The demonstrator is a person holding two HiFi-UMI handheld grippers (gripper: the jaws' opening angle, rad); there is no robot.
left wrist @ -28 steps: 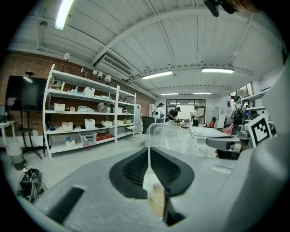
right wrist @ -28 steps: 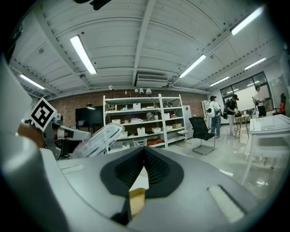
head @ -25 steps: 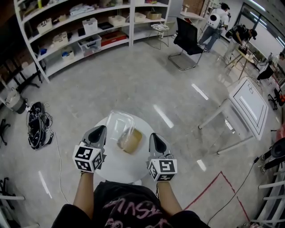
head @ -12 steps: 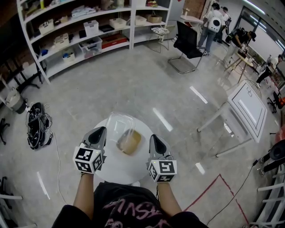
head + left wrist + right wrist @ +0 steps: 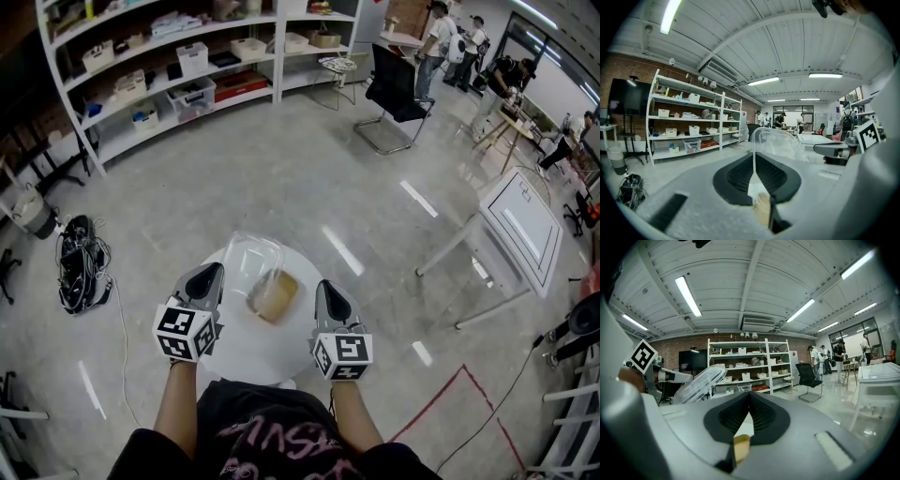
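Tongs, left: left tongs (image 5: 208, 278) shut tip to tip with nothing between them, hovering over the left side of the round white counter (image 5: 246, 345), just beside the clear clamshell box (image 5: 259, 281).
Tongs, right: right tongs (image 5: 325, 292) likewise closed and empty, just right of the box.
Box: open, its lid (image 5: 249, 257) tilted up and back. A brown bun-like piece (image 5: 276, 297) sits in the base, between the 2 tongs, near the counter's middle.
Risk, sliding: the box looks light — a nudge from closed tips would likely skid it toward the small counter's rim.
Risk, lid: thin plastic could buckle or spring back if pinched hard or off-centre.
Risk, contents: tipping the base could roll the piece out.
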